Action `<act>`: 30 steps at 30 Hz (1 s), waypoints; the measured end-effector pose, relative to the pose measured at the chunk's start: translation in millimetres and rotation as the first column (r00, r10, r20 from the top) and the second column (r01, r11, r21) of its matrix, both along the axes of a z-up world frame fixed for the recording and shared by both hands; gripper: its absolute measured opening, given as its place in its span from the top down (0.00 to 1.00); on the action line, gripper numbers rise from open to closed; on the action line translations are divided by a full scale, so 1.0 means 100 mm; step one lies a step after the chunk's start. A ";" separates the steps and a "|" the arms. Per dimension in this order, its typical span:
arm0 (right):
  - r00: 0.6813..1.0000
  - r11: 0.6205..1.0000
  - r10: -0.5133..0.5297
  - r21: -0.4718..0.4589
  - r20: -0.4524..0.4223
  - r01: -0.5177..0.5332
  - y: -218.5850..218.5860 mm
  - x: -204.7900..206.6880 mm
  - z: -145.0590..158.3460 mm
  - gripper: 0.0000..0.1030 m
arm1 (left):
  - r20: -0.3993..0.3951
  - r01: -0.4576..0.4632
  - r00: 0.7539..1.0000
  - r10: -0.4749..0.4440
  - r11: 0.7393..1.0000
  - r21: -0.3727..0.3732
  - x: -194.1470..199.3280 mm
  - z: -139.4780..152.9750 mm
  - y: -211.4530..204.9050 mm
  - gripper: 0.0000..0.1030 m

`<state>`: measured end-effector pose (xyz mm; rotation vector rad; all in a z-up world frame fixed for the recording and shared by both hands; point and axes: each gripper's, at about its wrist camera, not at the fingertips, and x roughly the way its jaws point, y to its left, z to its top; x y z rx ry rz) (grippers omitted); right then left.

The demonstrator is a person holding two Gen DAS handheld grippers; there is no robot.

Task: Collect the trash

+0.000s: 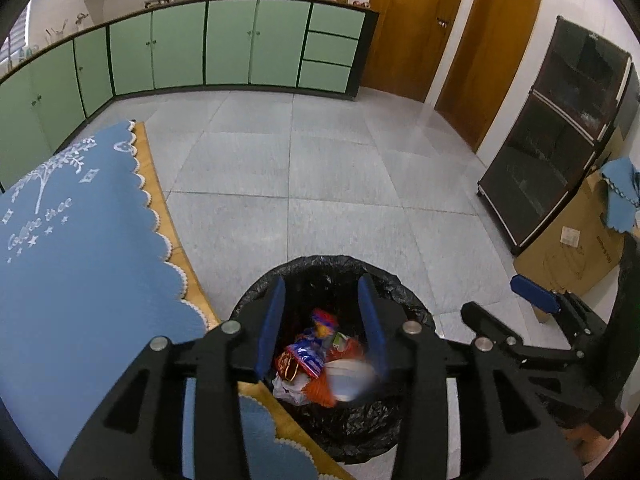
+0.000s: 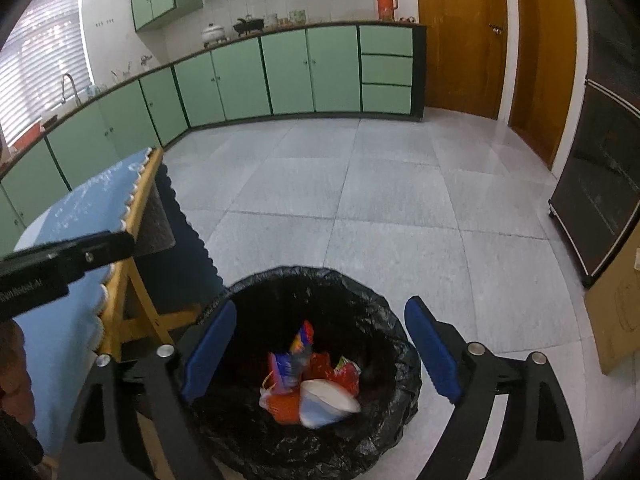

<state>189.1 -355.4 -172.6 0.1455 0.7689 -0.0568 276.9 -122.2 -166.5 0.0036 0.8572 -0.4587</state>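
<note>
Open left claw [image 1: 322, 316], binned cup [image 1: 350, 378] sideways

Trash [image 2: 312, 380] heaped in black-lined bin [image 2: 384, 308]

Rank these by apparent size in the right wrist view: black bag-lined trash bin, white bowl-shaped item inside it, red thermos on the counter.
1. Black bag-lined trash bin, largest.
2. White bowl-shaped item.
3. Red thermos, smallest, though it stands far from the camera, so its true size is unsure.

green cabinets [image 2: 288, 76], grey floor tiles [image 2: 400, 216], likely wooden doors [image 2: 460, 40]
</note>
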 end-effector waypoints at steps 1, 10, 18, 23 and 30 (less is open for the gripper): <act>1.000 1.000 0.000 0.000 0.011 0.000 0.01 -0.02 0.05 0.18 | 0.012 -0.002 1.000 0.002 1.000 -0.001 -0.03 0.04 0.02 0.64; 0.994 1.000 0.030 -0.001 0.106 -0.030 0.13 -0.27 0.67 0.09 | 0.104 -0.022 0.994 0.026 0.999 -0.035 -0.43 0.52 0.29 0.51; 0.986 0.996 0.077 0.022 0.150 -0.081 0.32 -0.53 1.14 0.06 | 0.183 -0.076 0.980 0.079 0.997 -0.026 -0.86 1.01 0.57 0.25; 0.978 0.993 0.112 0.012 0.178 -0.116 0.45 -0.73 1.38 0.06 | 0.236 -0.118 0.964 0.119 0.993 -0.017 -1.11 1.23 0.73 0.17; 0.966 0.990 0.133 0.010 0.222 -0.138 0.60 -0.97 1.61 0.06 | 0.249 -0.145 0.957 0.147 0.989 -0.026 -1.33 1.39 0.91 0.12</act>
